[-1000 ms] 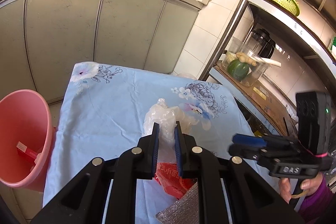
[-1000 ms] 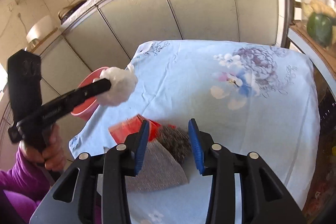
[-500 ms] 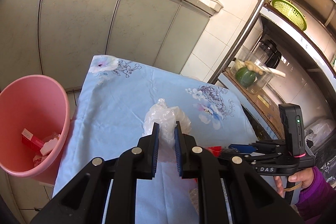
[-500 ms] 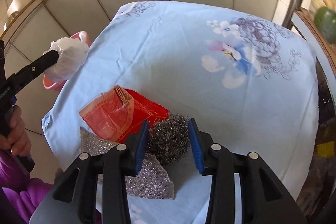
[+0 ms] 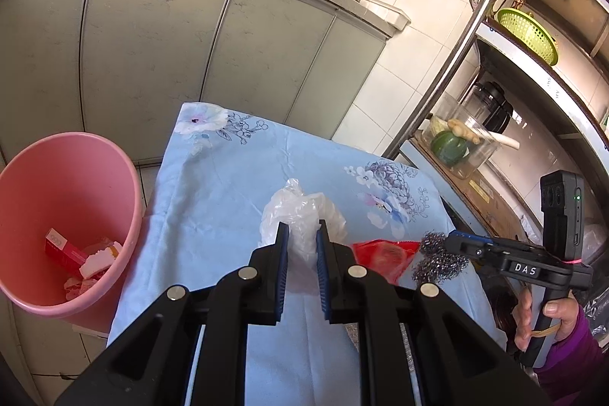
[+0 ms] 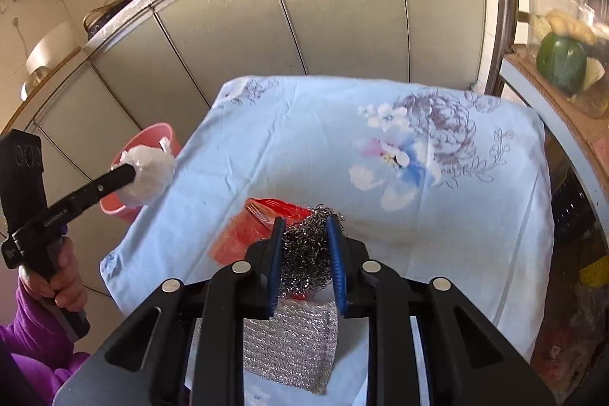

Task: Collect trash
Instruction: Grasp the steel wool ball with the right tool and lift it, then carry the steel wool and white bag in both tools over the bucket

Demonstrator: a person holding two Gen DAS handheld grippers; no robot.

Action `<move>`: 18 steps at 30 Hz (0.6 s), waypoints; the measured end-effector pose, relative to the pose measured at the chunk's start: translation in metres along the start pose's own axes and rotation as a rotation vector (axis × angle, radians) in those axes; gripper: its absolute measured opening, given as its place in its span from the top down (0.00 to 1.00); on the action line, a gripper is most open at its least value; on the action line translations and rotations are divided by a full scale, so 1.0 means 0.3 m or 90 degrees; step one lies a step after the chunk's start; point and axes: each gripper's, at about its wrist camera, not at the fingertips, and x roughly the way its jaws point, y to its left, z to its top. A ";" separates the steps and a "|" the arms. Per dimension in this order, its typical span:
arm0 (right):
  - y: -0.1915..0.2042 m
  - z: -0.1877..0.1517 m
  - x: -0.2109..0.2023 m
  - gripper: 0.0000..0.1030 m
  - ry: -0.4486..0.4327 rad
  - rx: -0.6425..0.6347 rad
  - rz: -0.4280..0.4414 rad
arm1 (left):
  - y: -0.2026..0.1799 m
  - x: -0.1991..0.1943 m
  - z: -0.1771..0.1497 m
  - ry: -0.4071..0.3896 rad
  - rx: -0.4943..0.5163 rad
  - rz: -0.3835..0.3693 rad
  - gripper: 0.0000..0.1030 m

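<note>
My left gripper (image 5: 300,234) is shut on a crumpled clear plastic bag (image 5: 297,212) and holds it above the blue flowered tablecloth (image 5: 228,185); the bag also shows in the right wrist view (image 6: 148,174). My right gripper (image 6: 304,227) is shut on a steel wool scrubber (image 6: 304,253), lifted just above a red wrapper (image 6: 243,234) and a silver sponge cloth (image 6: 289,345). The scrubber (image 5: 437,257) and wrapper (image 5: 380,253) show in the left wrist view. A pink bin (image 5: 57,215) with trash inside stands on the floor left of the table.
Grey kitchen cabinets (image 5: 152,44) stand behind the table with pans on the counter. A metal shelf rack (image 5: 495,101) with a green pepper in a clear box and a green basket stands at the right.
My right gripper has closed on the steel wool scrubber and lifted it off the table. My left gripper with the plastic bag has shifted slightly, the bin now nearer in view.
</note>
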 end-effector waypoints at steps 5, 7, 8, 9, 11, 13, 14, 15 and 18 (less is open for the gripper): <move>0.020 0.035 -0.042 0.78 -0.043 -0.001 0.016 | 0.013 -0.026 0.004 -0.017 -0.006 0.004 0.87; 0.035 0.050 -0.053 0.78 -0.055 -0.005 0.022 | 0.019 -0.038 0.008 -0.025 -0.007 0.009 0.87; 0.045 0.059 -0.054 0.78 -0.059 -0.008 0.025 | 0.022 -0.045 0.010 -0.030 -0.007 0.012 0.87; 0.056 0.067 -0.055 0.78 -0.062 -0.010 0.027 | 0.026 -0.052 0.011 -0.035 -0.007 0.016 0.87; 0.081 0.085 -0.045 0.78 -0.066 -0.017 0.035 | 0.036 -0.070 0.012 -0.045 -0.007 0.026 0.87; 0.117 0.105 -0.027 0.78 -0.070 -0.026 0.047 | 0.044 -0.087 0.015 -0.057 -0.006 0.039 0.87; 0.134 0.112 -0.019 0.78 -0.071 -0.031 0.052 | 0.052 -0.100 0.016 -0.064 -0.006 0.047 0.87; 0.159 0.122 -0.008 0.78 -0.071 -0.039 0.059 | 0.060 -0.112 0.016 -0.071 -0.007 0.054 0.87; 0.237 0.151 0.024 0.78 -0.075 -0.061 0.081 | 0.090 -0.151 0.019 -0.092 -0.011 0.079 0.87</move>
